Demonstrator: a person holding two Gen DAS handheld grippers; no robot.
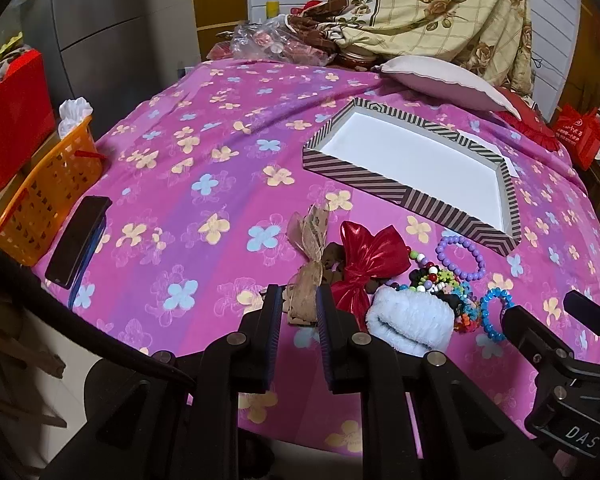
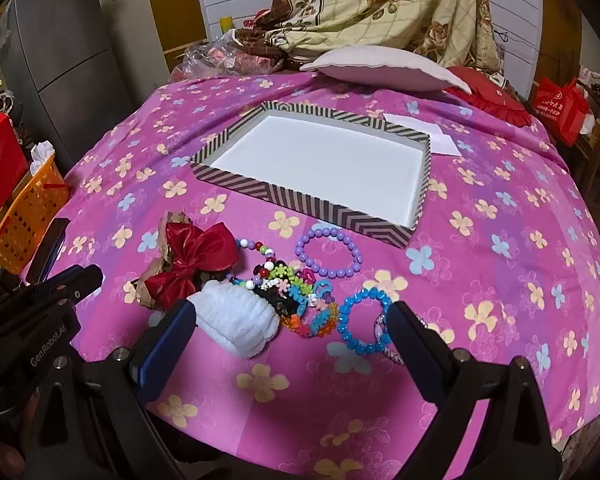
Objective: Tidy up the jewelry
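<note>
Nearest, our left gripper [image 1: 299, 312] has narrow jaws around a beige ribbon bow [image 1: 306, 280], grip uncertain. Our right gripper [image 2: 290, 322] stands wide above the pile of bracelets [image 2: 300, 292]. Farther on the tabletop [image 2: 500, 280], we see the striped tray [image 2: 236, 184], empty.

Bench covered by pink flowered cloth [image 2: 500, 280]. Orange basket [image 1: 44, 204] at left edge, white cloth bunched inside; red bag [image 1: 12, 136] behind it. Dark phone [image 1: 78, 240] lies flat near the basket. Pale cushion [image 2: 384, 68] at far edge, red frilled cushion [image 2: 496, 100] beside it. Floral quilt [image 2: 380, 4] heaped behind. Grey fridge [image 2: 60, 52] far left. White paper [image 2: 432, 132] lies on the cloth.
</note>
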